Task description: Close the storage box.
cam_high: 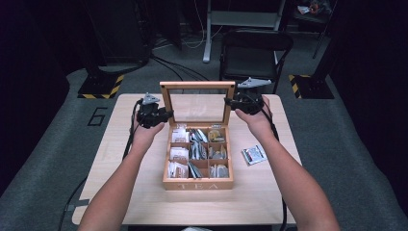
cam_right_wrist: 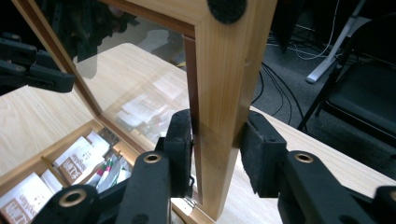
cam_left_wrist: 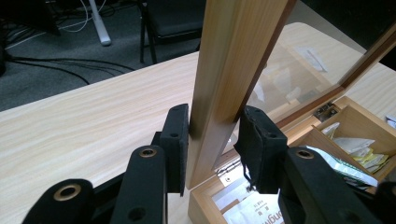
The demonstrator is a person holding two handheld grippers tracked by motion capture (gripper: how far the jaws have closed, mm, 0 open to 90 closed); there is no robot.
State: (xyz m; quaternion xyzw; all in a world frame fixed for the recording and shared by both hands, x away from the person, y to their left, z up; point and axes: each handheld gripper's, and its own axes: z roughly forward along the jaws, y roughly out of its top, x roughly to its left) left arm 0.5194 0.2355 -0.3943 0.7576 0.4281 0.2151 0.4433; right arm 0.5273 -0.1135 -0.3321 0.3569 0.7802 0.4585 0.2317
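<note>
while the tea box [cam_high: 197, 184] sits mid-table with its lid [cam_high: 197, 85] standing upright, the left gripper [cam_high: 165, 114] brackets the lid's 9 o'clock stile, one pad touching, the other just off. the right gripper [cam_high: 231, 102] straddles the 3 o'clock stile likewise. a packet [cam_high: 253, 155] lies at the box's 3 o'clock.

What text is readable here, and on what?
"TEA", seen upside down, on the front wall of the tea box.
"6" on the floor mat left of the table.
Print on the tea bags in the box: too blurred to read.
Print on the loose packet on the table: too small to read.
</note>
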